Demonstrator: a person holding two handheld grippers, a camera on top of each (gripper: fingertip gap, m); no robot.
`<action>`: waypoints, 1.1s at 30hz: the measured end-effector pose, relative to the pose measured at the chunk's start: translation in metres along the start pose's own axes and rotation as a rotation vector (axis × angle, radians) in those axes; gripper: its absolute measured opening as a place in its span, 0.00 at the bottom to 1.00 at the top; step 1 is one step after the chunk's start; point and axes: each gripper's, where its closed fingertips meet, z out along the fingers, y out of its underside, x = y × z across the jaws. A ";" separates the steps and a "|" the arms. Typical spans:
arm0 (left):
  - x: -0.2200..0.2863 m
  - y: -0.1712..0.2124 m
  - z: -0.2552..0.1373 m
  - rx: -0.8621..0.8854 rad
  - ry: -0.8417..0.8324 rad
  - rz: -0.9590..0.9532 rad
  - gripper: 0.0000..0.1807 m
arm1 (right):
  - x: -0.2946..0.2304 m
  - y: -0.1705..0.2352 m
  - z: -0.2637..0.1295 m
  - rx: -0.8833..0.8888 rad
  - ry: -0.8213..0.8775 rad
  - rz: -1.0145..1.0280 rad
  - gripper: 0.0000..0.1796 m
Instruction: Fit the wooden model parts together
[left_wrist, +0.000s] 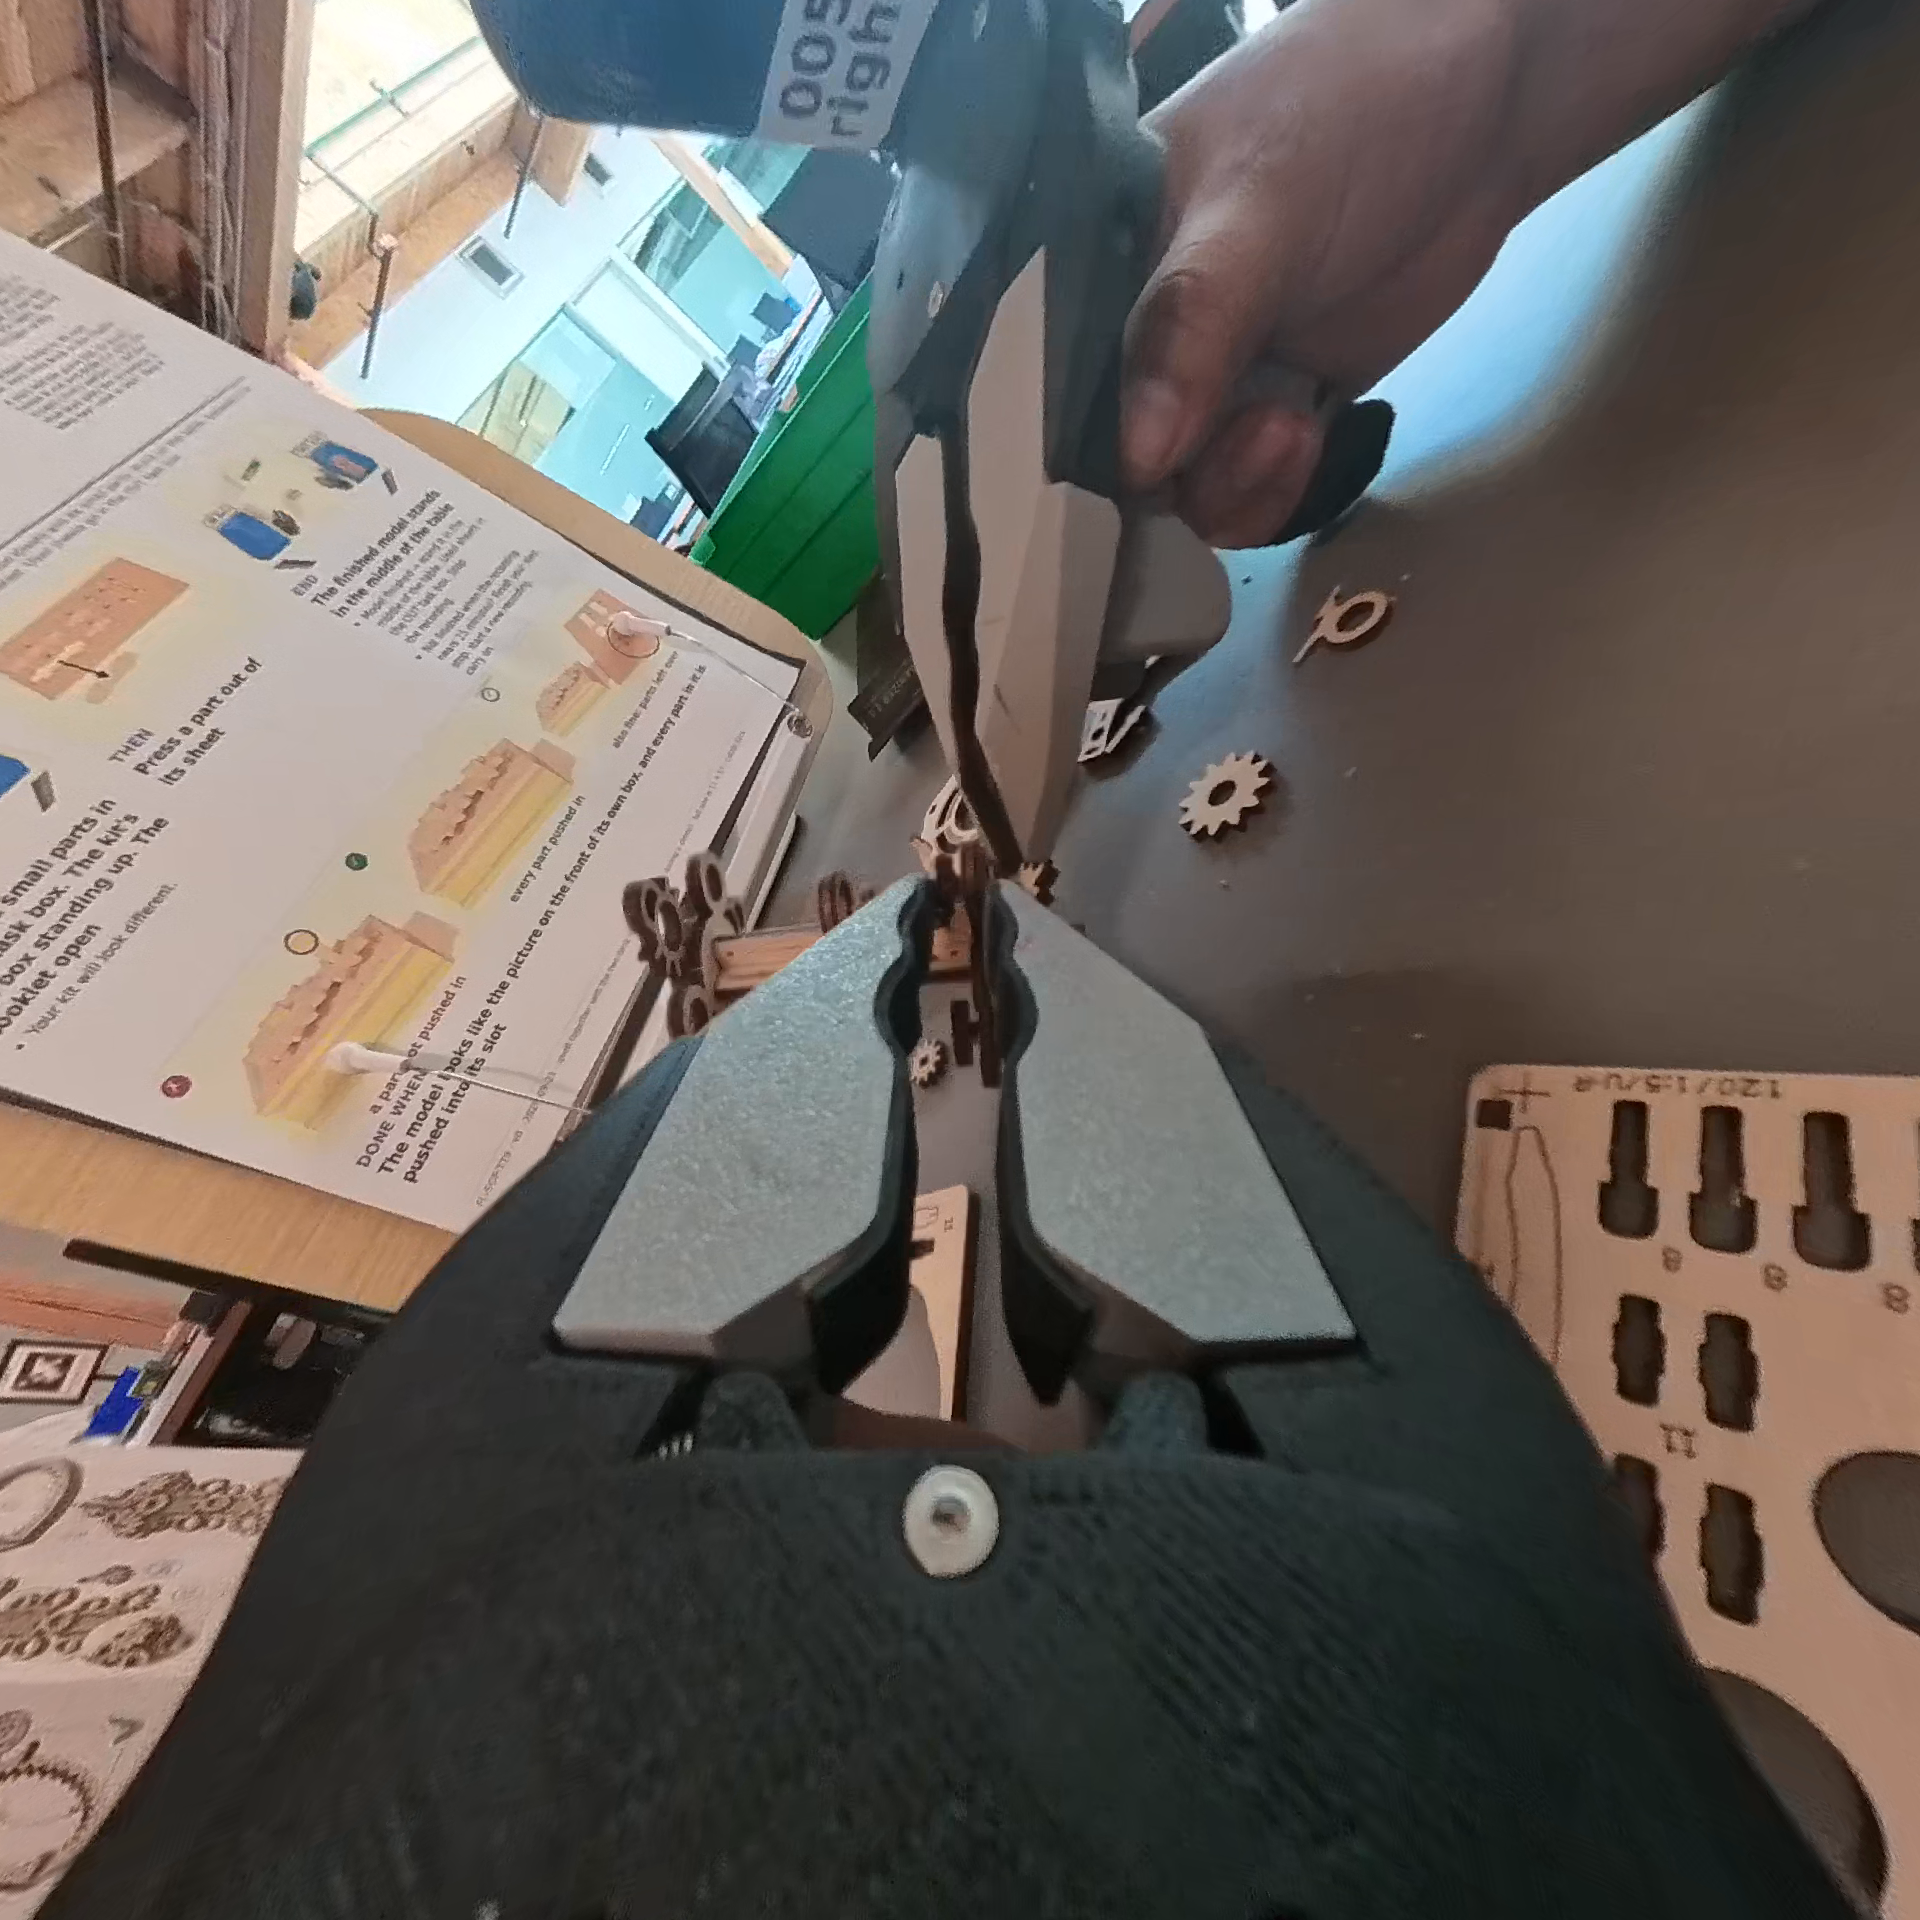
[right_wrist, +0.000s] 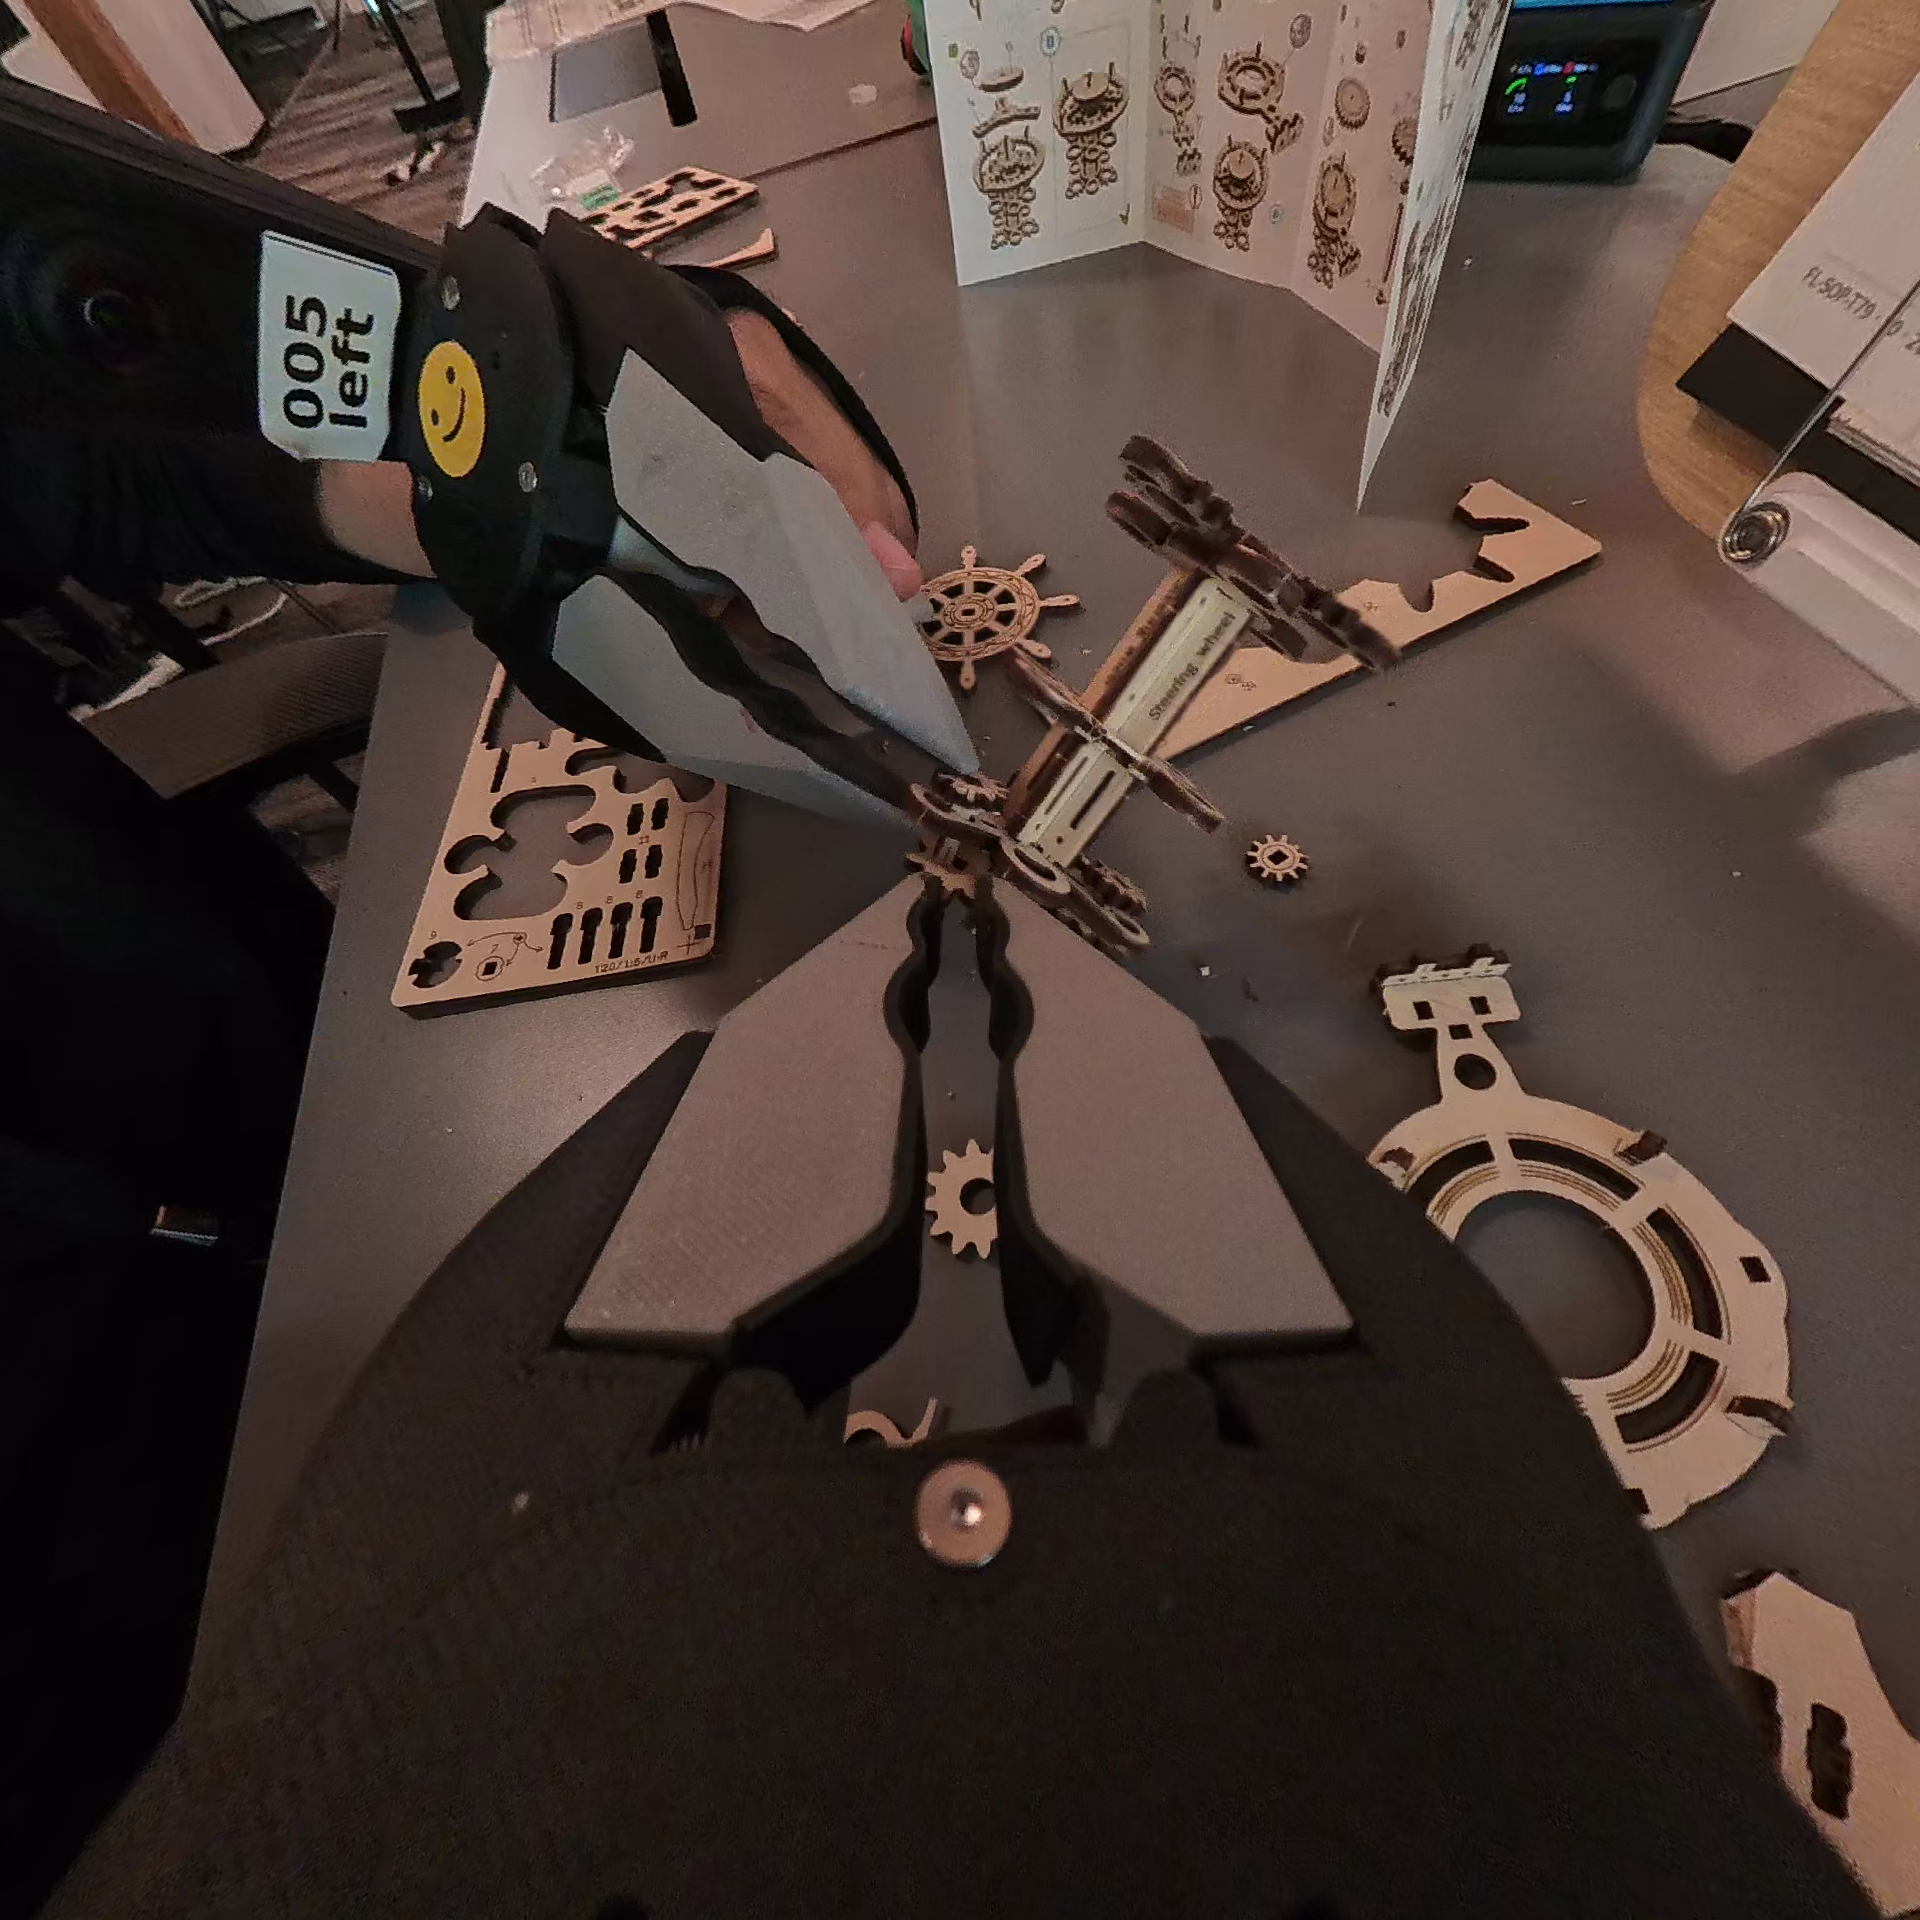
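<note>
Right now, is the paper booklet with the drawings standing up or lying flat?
Standing up. The booklet is unfolded in zigzag panels and rests on its bottom edge on the grey table, behind the wooden model.

Grey table (right_wrist: 1558, 883) with punched plywood sheet (right_wrist: 566, 862), loose gear (right_wrist: 1276, 859), ring-shaped part (right_wrist: 1621, 1278).

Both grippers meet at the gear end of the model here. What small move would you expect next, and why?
Probably a short, steady push: the right gripper presses its small gear onto the assembly while the left gripper braces it. Both tips already pinch the gear cluster, and it looks not yet fully seated.
</note>
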 end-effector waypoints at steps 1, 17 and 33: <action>0.000 0.000 0.000 -0.002 0.000 -0.001 0.03 | 0.000 0.000 0.000 0.000 0.001 0.001 0.02; 0.003 0.004 0.002 -0.027 0.016 0.024 0.03 | 0.000 0.001 0.000 0.013 -0.047 0.093 0.02; -0.039 0.030 0.023 -0.210 0.049 -0.562 0.04 | 0.026 -0.012 -0.007 -0.039 -0.027 0.267 0.02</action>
